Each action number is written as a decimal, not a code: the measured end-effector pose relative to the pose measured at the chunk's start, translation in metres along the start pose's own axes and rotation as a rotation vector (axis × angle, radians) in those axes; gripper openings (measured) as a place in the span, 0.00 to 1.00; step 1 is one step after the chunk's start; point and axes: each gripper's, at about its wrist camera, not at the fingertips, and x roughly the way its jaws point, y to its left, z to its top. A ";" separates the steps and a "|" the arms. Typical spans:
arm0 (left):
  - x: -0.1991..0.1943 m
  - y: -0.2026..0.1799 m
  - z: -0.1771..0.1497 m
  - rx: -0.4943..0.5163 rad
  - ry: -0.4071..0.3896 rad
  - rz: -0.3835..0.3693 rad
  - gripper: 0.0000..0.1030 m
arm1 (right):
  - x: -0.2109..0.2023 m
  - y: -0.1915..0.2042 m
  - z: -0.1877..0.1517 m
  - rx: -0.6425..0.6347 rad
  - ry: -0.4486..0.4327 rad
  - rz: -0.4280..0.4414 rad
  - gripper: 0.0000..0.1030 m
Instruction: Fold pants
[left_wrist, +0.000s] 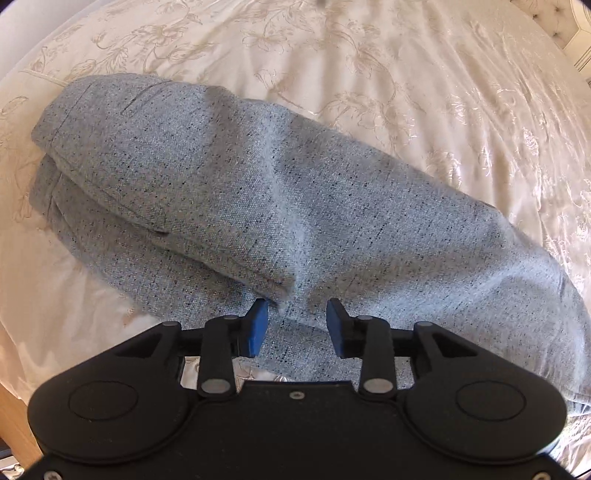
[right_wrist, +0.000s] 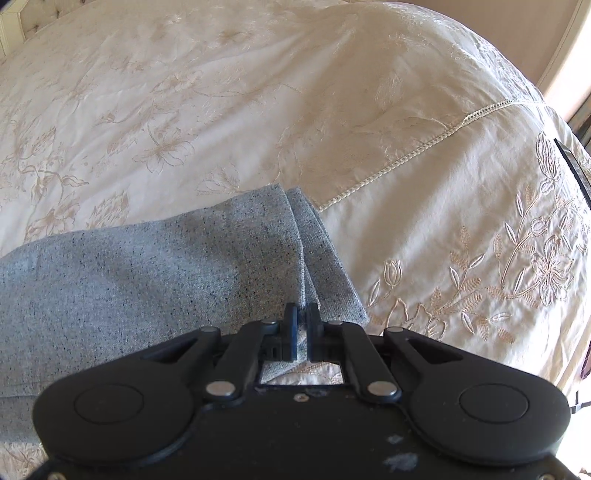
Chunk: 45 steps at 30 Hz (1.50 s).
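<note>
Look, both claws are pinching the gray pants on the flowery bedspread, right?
Not quite. Only the right claw is pinching the gray pants; the right wrist view shows it shut on the fabric edge. In the left wrist view, the left claw is open, with the pants beneath it but not gripped. The pants do lie on the flowery bedspread.

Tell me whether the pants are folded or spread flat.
Folded: the grey pants lie doubled over on the bedspread, one layer's edge stacked atop another.
</note>
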 end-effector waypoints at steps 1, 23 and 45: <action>0.003 0.000 -0.002 -0.003 0.009 0.003 0.44 | 0.000 0.000 0.000 0.001 0.001 0.000 0.05; -0.091 0.008 0.023 -0.091 -0.239 -0.147 0.05 | -0.067 -0.004 0.046 -0.084 -0.188 0.057 0.05; 0.015 0.007 -0.035 0.023 0.014 0.040 0.06 | 0.022 -0.022 -0.006 -0.115 0.036 -0.041 0.05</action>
